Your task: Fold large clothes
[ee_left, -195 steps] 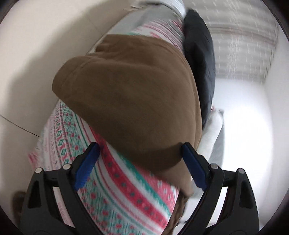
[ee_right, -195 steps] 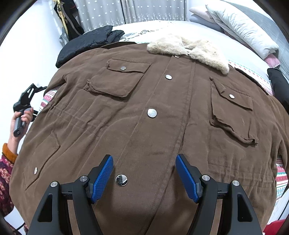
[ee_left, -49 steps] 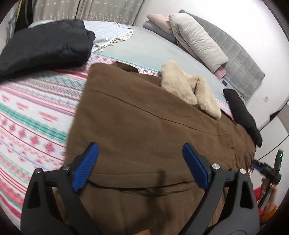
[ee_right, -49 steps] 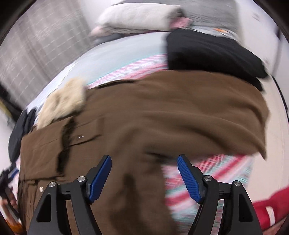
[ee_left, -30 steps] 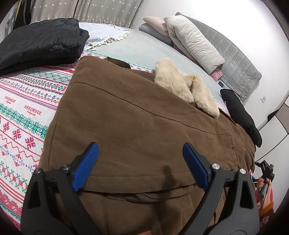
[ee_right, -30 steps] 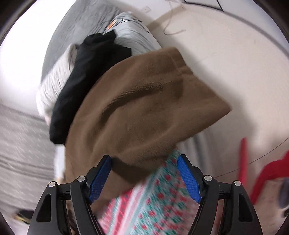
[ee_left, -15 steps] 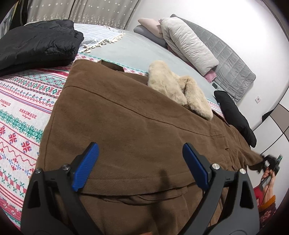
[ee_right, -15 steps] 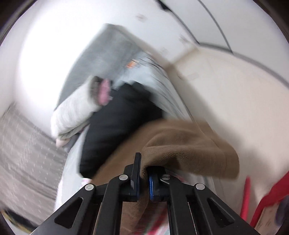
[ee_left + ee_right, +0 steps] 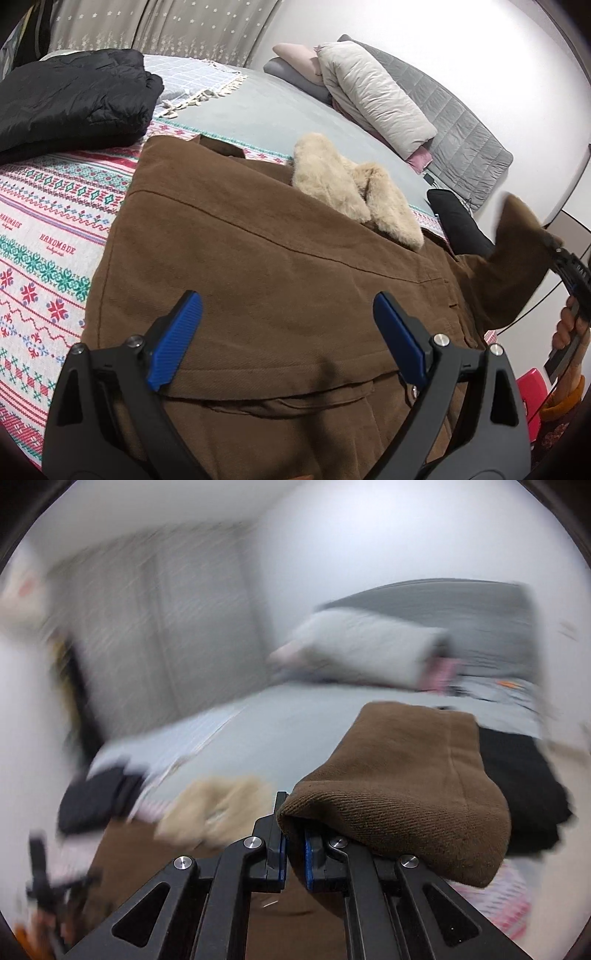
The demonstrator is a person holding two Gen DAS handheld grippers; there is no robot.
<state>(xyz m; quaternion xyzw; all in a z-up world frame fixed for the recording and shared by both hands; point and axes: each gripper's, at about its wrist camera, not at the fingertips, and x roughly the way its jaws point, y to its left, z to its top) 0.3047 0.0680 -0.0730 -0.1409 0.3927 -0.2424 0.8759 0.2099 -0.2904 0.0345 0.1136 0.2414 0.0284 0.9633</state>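
Brown coat (image 9: 280,280) spread on patterned blanket (image 9: 44,229) over bed (image 9: 280,110). Left tongs (image 9: 286,332) wide open above coat, gripping nothing. Right tongs (image 9: 293,843) clamped on sleeve cuff (image 9: 399,794), raised at right edge.

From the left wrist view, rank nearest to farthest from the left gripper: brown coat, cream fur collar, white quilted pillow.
1. Brown coat, directly under the open left gripper.
2. Cream fur collar, ahead, slightly right.
3. White quilted pillow, far right, against the grey headboard.
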